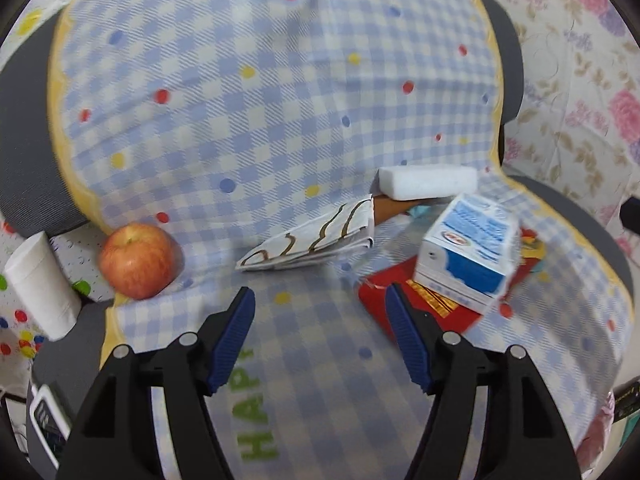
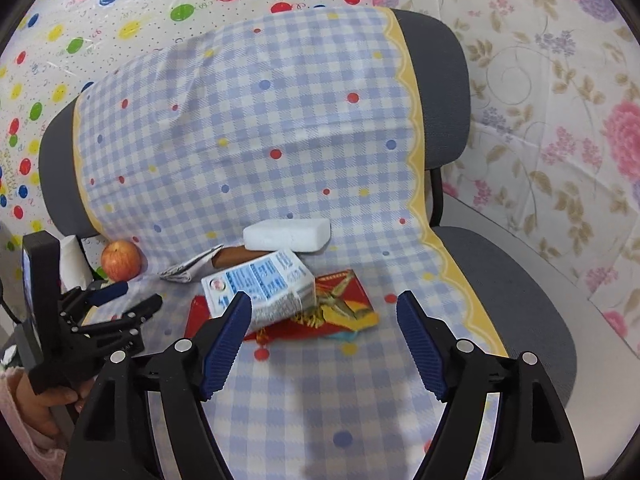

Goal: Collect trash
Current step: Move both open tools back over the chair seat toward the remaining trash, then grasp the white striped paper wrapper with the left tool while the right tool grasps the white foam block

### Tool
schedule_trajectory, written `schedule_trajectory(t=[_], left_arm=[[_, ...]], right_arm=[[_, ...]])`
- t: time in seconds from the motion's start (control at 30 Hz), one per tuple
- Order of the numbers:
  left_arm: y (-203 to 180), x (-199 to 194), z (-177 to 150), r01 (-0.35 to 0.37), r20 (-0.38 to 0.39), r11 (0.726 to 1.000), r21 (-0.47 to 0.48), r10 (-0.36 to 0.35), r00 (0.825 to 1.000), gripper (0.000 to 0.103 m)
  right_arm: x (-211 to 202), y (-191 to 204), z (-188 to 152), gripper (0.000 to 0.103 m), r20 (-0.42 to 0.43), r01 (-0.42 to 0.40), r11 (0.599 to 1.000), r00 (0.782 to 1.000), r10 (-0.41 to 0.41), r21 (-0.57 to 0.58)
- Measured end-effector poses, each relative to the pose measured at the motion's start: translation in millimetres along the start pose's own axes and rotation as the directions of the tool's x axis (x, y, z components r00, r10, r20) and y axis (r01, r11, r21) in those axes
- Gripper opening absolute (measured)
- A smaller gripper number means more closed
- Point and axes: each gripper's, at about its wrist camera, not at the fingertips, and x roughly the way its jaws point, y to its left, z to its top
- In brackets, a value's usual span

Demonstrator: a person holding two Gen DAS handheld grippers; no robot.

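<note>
A chair seat draped in a blue checked cloth point(image 1: 280, 120) holds trash. A blue-and-white milk carton point(image 1: 468, 252) lies on a red wrapper point(image 1: 380, 296); both show in the right wrist view, carton point(image 2: 260, 284), wrapper point(image 2: 340, 308). A folded white paper wrapper with brown lines point(image 1: 312, 240) and a white foam block point(image 1: 428, 182) over a brown piece point(image 1: 390, 206) lie behind. My left gripper point(image 1: 320, 304) is open and empty, just in front of the folded wrapper; it also shows in the right wrist view point(image 2: 128, 298). My right gripper point(image 2: 324, 308) is open, empty, just short of the carton.
A red apple point(image 1: 138, 260) sits at the seat's left edge, beside a white paper roll point(image 1: 40, 284). The grey chair back point(image 2: 440, 100) rises behind. Floral sheeting point(image 2: 560, 120) hangs at the right, balloon-print sheeting point(image 2: 120, 8) at the left.
</note>
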Motion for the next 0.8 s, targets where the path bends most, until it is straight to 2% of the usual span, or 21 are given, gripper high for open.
schedule_trajectory(t=[0.1,0.3,0.33,0.37,0.43,0.5,0.53,0.57,0.73,0.8], left_arm=[[-6.2,24.9,9.4,-0.016,-0.038,0.999,0.044,0.018,0.999,0.066],[-16.7,62.7,26.0,0.001,-0.096,0.995,0.104,0.009,0.995,0.066],[-17.6,67.0,28.7,0.003,-0.099,0.994,0.111,0.008,0.995,0.061],[-17.8,68.3,30.9,0.005,-0.096,0.993,0.114,0.006,0.995,0.050],[-15.6,62.8,34.4,0.010,-0.068,0.994,0.107,-0.003,0.998,0.037],[-8.5,47.8,35.5,0.044,-0.022,0.996,0.074,-0.043,0.999,0.019],[-5.8,42.8,36.0,0.056,-0.011,0.997,0.061,-0.056,0.998,0.006],[-1.2,35.4,36.0,0.073,0.006,0.996,0.043,-0.074,0.997,0.000],[14.3,-4.8,36.9,0.120,0.097,0.993,-0.002,-0.119,0.988,0.000],[12.5,-10.4,38.3,0.132,0.088,0.991,0.017,-0.133,0.987,0.000]], right_arm=[[13.8,-2.2,8.8,0.075,-0.008,-0.008,1.000,1.000,0.008,0.014],[24.7,-8.2,16.0,0.075,-0.018,-0.001,1.000,1.000,0.002,0.020],[25.8,-9.0,16.4,0.075,-0.020,0.000,1.000,1.000,0.000,0.023],[26.9,-10.2,16.8,0.075,-0.021,0.000,1.000,1.000,0.000,0.026],[26.8,-11.7,15.6,0.075,-0.021,0.001,1.000,1.000,-0.001,0.026],[27.4,-11.6,13.7,0.075,-0.022,0.000,1.000,1.000,0.001,0.026],[28.4,-11.8,13.1,0.075,-0.025,-0.002,1.000,1.000,0.003,0.025],[29.7,-11.5,12.2,0.075,-0.028,-0.005,1.000,1.000,0.006,0.026],[40.2,-2.1,11.3,0.075,-0.038,-0.025,1.000,0.999,0.026,0.013],[45.3,1.2,13.1,0.075,-0.044,-0.029,1.000,0.999,0.029,0.007]])
